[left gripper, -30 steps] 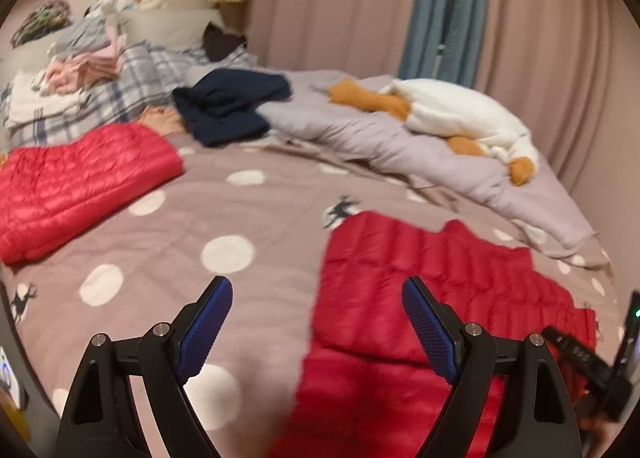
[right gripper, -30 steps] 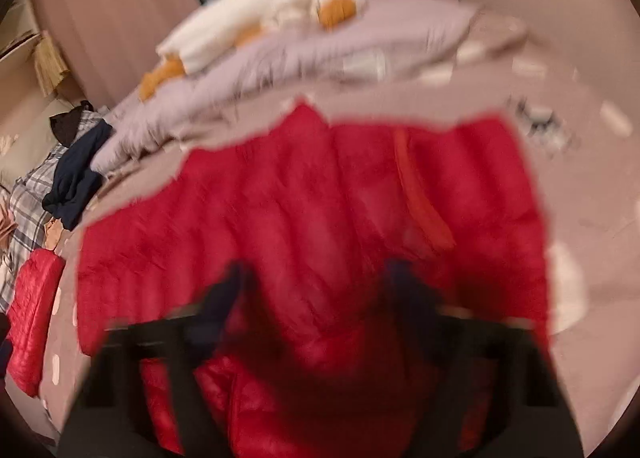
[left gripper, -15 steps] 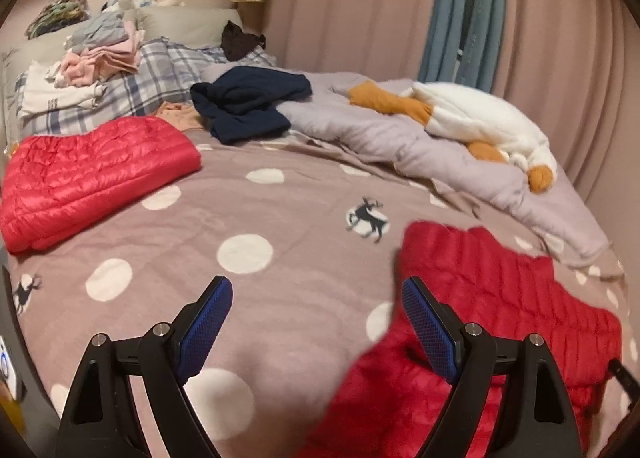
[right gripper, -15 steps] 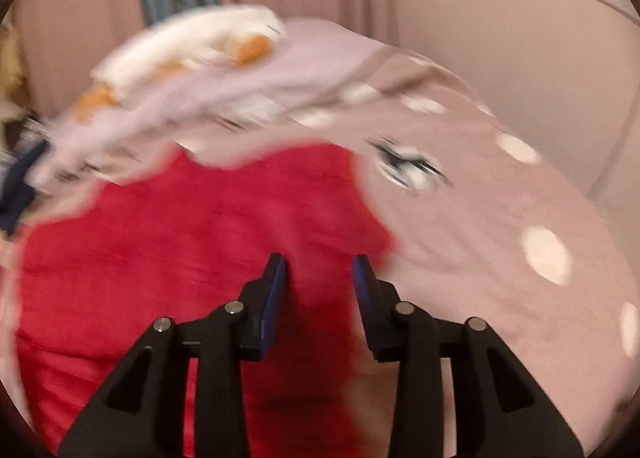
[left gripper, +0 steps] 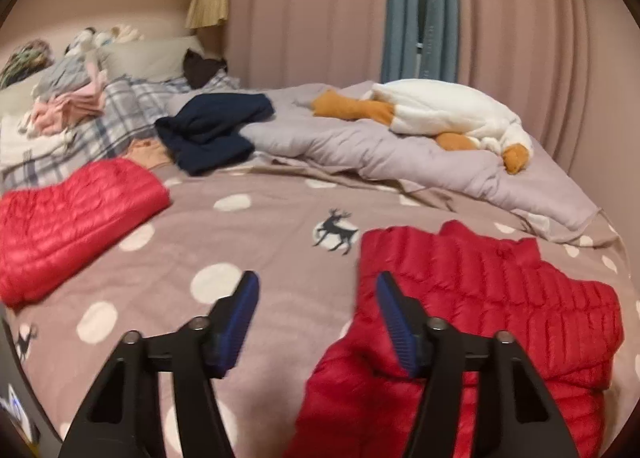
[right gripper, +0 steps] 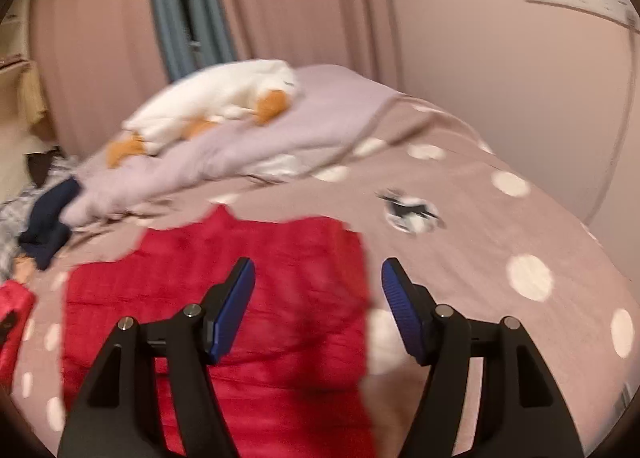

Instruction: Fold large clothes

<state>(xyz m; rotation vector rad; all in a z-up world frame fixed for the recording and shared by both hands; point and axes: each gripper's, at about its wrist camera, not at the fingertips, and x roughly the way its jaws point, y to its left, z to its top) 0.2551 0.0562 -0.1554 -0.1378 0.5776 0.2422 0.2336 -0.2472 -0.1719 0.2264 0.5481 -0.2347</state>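
- On the spotted bedcover (left gripper: 248,258), low and to the right in my left wrist view, lies the red puffer jacket (left gripper: 500,298), spread flat with its collar toward the grey duvet (left gripper: 360,146); a second ago it filled that view lower and nearer
- From my right wrist view the same jacket (right gripper: 240,282) sits below and left of centre, blurred; a second ago it filled nearly the whole frame close under the fingers, and I now see it from higher up
- My left gripper (left gripper: 318,314) has just been closing: its blue pads stand partway in, narrower than a second ago, with only bedcover and the jacket's left edge showing beneath the gap, nothing pinched
- My right gripper (right gripper: 318,298) has just been opening, from a narrow gap half a second ago to a middling one; its jaws hang above the jacket's right edge, gripping nothing
- Farther up, a folded red jacket (left gripper: 72,218) lies at the left, with navy clothing (left gripper: 212,130) and a plush goose (left gripper: 440,114) beyond, placed as before
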